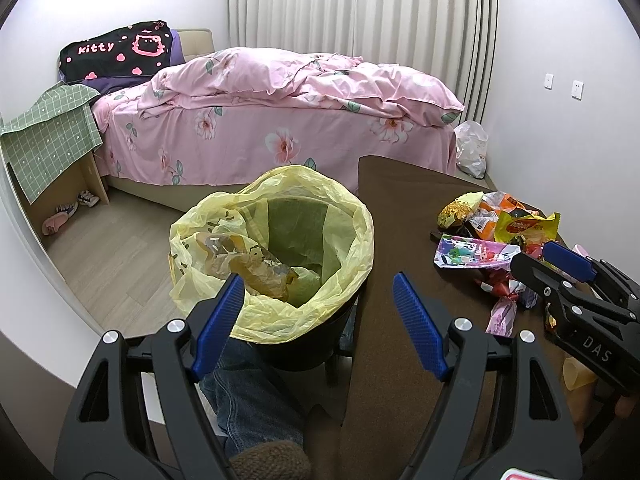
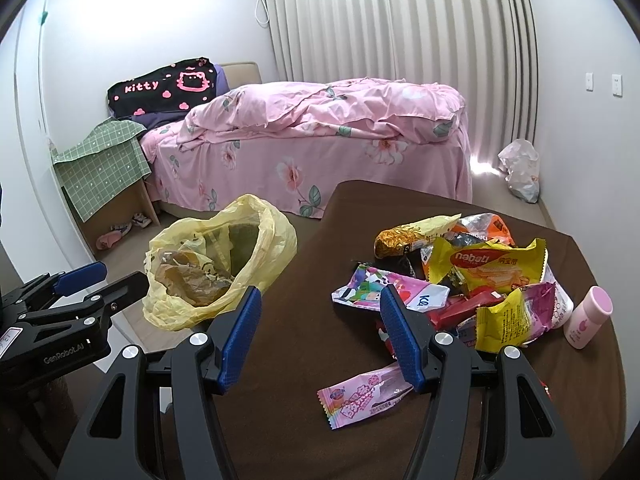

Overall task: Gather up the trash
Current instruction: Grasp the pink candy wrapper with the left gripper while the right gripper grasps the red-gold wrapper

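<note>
A black trash bin lined with a yellow bag (image 1: 276, 248) stands by the table's left edge, with a crumpled wrapper inside; it also shows in the right wrist view (image 2: 216, 264). A pile of snack wrappers (image 2: 472, 276) lies on the brown table (image 2: 280, 380); the pile also shows in the left wrist view (image 1: 492, 240). A pink wrapper (image 2: 364, 396) lies apart, near my right gripper (image 2: 320, 308), which is open and empty over the table. My left gripper (image 1: 320, 300) is open and empty, just above the bin's near rim.
A small pink bottle (image 2: 588, 316) stands right of the pile. A bed with pink floral bedding (image 2: 312, 148) lies behind. A green-cloth side table (image 2: 104, 168) stands at left, and a white plastic bag (image 2: 520, 168) lies on the floor.
</note>
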`<action>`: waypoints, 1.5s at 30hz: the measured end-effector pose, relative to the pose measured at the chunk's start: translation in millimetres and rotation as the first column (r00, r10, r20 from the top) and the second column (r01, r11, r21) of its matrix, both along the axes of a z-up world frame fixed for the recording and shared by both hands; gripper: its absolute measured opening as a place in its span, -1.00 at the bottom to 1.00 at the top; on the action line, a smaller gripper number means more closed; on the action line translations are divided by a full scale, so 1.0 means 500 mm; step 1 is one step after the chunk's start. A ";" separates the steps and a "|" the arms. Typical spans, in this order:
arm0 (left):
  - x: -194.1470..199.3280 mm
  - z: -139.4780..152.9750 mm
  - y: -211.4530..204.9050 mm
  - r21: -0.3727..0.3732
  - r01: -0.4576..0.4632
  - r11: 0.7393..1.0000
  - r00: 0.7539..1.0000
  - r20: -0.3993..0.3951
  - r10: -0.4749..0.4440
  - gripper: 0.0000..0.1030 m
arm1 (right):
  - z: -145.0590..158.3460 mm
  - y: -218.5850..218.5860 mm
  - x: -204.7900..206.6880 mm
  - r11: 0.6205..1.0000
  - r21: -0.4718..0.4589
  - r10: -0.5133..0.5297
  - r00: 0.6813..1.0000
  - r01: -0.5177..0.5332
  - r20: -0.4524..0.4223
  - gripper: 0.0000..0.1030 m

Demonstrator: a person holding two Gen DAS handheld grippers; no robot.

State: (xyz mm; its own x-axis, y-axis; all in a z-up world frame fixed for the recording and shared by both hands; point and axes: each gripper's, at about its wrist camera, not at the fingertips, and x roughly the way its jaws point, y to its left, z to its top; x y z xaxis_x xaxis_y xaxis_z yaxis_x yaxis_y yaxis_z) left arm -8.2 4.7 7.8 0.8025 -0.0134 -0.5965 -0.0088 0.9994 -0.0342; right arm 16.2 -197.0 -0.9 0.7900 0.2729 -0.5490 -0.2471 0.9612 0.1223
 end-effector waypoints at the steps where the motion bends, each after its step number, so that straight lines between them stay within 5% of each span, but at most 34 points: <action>1: 0.000 0.000 0.000 0.000 -0.001 1.000 1.000 0.001 0.001 0.41 | 0.000 0.000 0.000 1.000 0.000 0.000 1.000 0.000 0.000 0.13; 22: 0.008 -0.006 -0.003 -0.009 0.008 1.000 1.000 0.003 -0.008 0.41 | 0.009 -0.006 -0.003 1.000 -0.009 -0.009 1.000 0.009 0.013 0.13; 28: 0.021 -0.011 -0.026 -0.016 0.061 0.998 0.998 0.017 -0.061 0.41 | 0.009 -0.099 -0.004 0.996 0.012 -0.087 0.996 0.087 0.016 0.13; 32: 0.040 -0.027 -0.056 -0.039 0.144 0.989 0.990 0.002 -0.144 0.41 | -0.007 -0.164 -0.006 0.981 -0.064 -0.183 0.983 0.184 0.022 0.13; 36: 0.064 -0.051 -0.108 -0.073 0.266 0.961 0.962 -0.045 -0.269 0.41 | -0.040 -0.246 -0.014 0.961 -0.090 -0.263 0.965 0.261 -0.014 0.13; 41: 0.090 -0.082 -0.202 -0.131 0.427 0.895 0.894 -0.089 -0.440 0.52 | -0.087 -0.333 -0.036 0.950 -0.041 -0.311 0.947 0.308 -0.086 0.13; 45: 0.116 -0.123 -0.271 -0.113 0.501 0.858 0.834 -0.201 -0.514 0.52 | -0.126 -0.343 -0.047 0.953 -0.061 -0.301 0.945 0.295 -0.126 0.13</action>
